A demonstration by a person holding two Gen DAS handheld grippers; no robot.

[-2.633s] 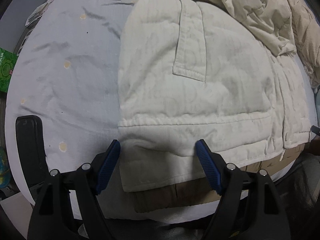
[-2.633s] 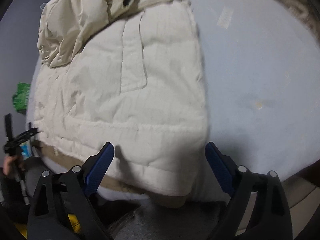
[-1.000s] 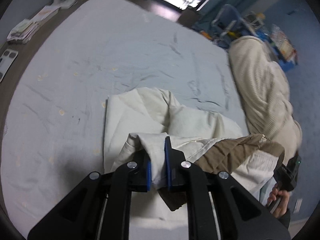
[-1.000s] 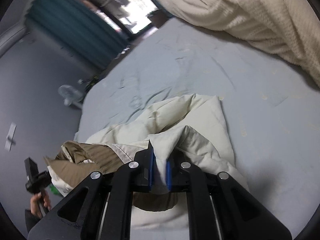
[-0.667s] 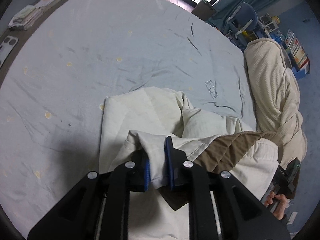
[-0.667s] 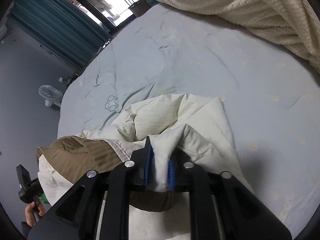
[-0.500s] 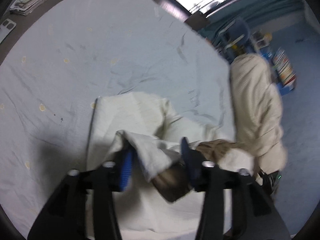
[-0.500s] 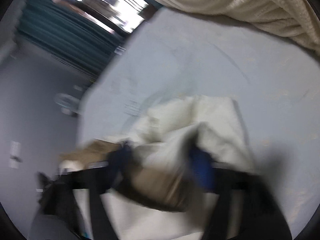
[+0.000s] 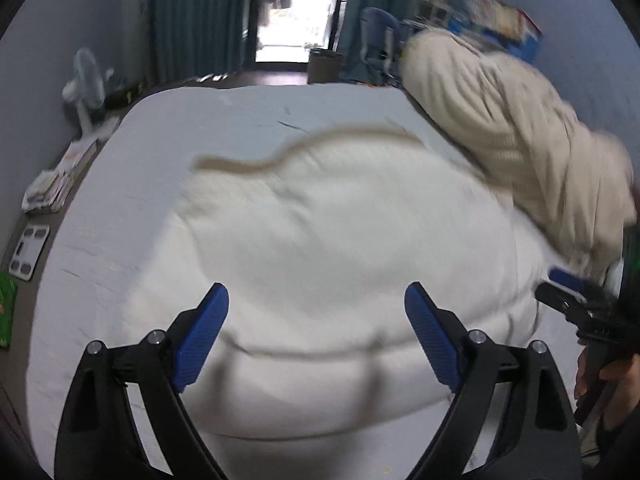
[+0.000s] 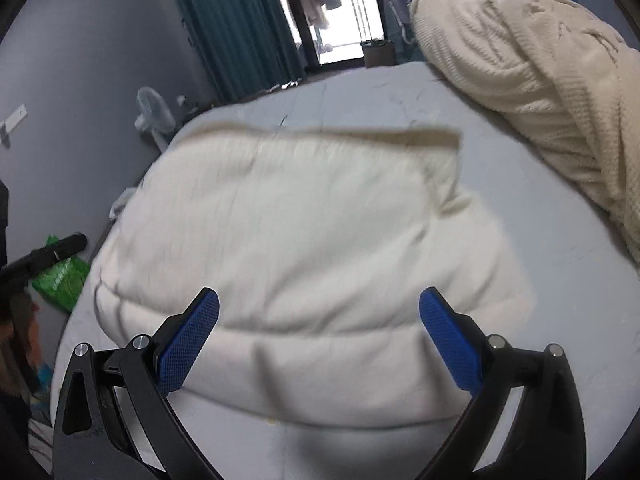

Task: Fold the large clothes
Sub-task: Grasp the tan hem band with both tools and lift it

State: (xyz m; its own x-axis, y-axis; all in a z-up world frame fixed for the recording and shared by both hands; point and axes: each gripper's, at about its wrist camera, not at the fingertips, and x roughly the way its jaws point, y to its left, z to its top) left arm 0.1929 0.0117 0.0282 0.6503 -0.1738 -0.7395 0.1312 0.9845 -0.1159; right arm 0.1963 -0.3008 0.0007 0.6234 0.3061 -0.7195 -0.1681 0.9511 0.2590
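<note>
Cream padded jacket [image 10: 304, 232], seemingly crosswise, brown-edged far side.

A cream-white padded jacket [image 9: 340, 240] with a tan-brown edge lies on a pale blue-grey bedsheet [image 9: 248, 116]. Beside it sits a cream ribbed blanket [image 10: 540, 80]. Teal curtains [image 10: 236, 20] hang behind.

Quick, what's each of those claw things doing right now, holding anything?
Left gripper: jaws opening, holding nothing; the jacket lies beyond them.
Right gripper: open, holding nothing.
</note>
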